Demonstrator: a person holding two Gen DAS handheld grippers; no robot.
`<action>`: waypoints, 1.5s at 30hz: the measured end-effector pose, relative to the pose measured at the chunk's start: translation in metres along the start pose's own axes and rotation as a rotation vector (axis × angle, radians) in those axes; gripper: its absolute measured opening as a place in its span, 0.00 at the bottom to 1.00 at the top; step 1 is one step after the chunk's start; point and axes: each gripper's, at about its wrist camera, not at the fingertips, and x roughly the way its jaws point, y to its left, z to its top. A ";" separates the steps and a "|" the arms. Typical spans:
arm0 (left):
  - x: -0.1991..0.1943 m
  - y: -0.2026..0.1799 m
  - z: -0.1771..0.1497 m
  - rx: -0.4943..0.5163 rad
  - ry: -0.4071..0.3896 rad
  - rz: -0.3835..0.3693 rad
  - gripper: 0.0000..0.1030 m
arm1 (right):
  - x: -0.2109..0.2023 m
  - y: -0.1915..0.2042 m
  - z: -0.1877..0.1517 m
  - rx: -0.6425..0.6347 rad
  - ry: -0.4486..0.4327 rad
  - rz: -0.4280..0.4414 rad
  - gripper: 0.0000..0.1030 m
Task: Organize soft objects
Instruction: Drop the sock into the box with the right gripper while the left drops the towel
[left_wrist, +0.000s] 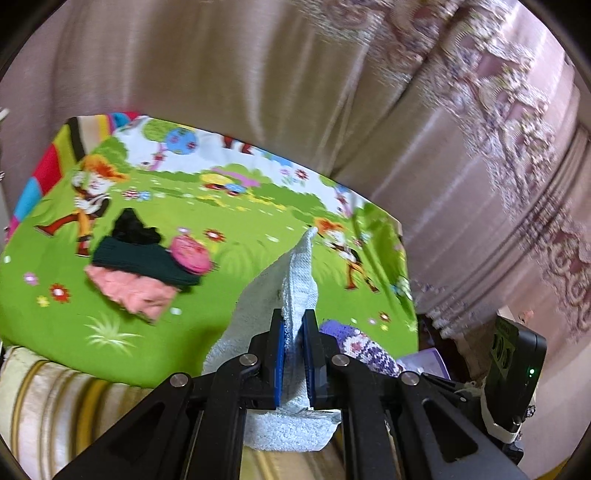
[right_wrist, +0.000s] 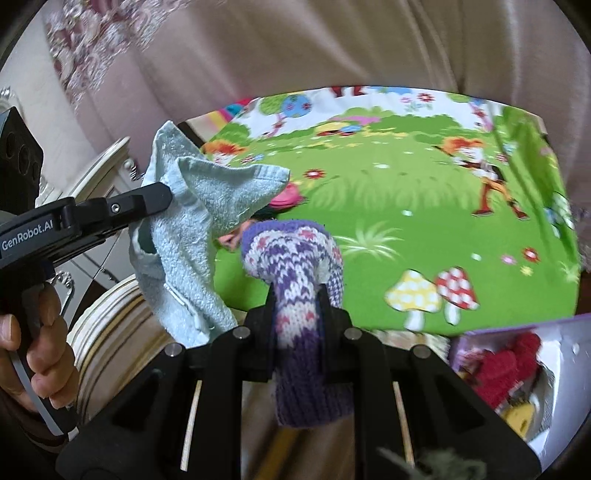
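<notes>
Two grippers are each carrying a soft thing above the near edge of the cartoon mat (left_wrist: 229, 266). We are holding the left gripper (left_wrist: 293, 332) with its blue-padded jaws pinched narrow on a pale blue towel (left_wrist: 299, 273); the cloth is rising to a point in front of the jaws and hanging out below them. In the right wrist view this same towel (right_wrist: 192, 229) is draping down from the left gripper's black fingers (right_wrist: 147, 201), and a hand (right_wrist: 40, 332) is gripping the handle at the left edge.

We are keeping the right gripper (right_wrist: 297, 295) nearly closed on a purple and white knitted sock (right_wrist: 295, 266), which is bulging ahead of the jaws and trailing back between the linkages. From the left wrist view the sock (left_wrist: 354, 343) is showing just beside the left gripper, over the mat's near right corner.

Toward the mat's left side a small pile is lying: a dark green knit piece (left_wrist: 144, 266) on top of a pink fluffy cloth (left_wrist: 133, 291), with a black item (left_wrist: 133, 227) touching its far side and a round pink thing (left_wrist: 190, 254) at its right end. Off the mat's near right corner an open box (right_wrist: 561, 347) is holding a red knitted item (right_wrist: 506, 365). A pinkish curtain (left_wrist: 258, 66) is hanging behind the mat's far edge. Both views are somewhat blurred.
</notes>
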 end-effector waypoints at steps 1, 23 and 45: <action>0.003 -0.008 -0.001 0.011 0.008 -0.011 0.09 | -0.004 -0.006 -0.002 0.013 -0.006 -0.011 0.20; 0.070 -0.162 -0.074 0.237 0.257 -0.279 0.09 | -0.113 -0.146 -0.078 0.269 -0.087 -0.366 0.20; 0.103 -0.204 -0.116 0.324 0.377 -0.338 0.45 | -0.163 -0.219 -0.130 0.448 -0.075 -0.610 0.28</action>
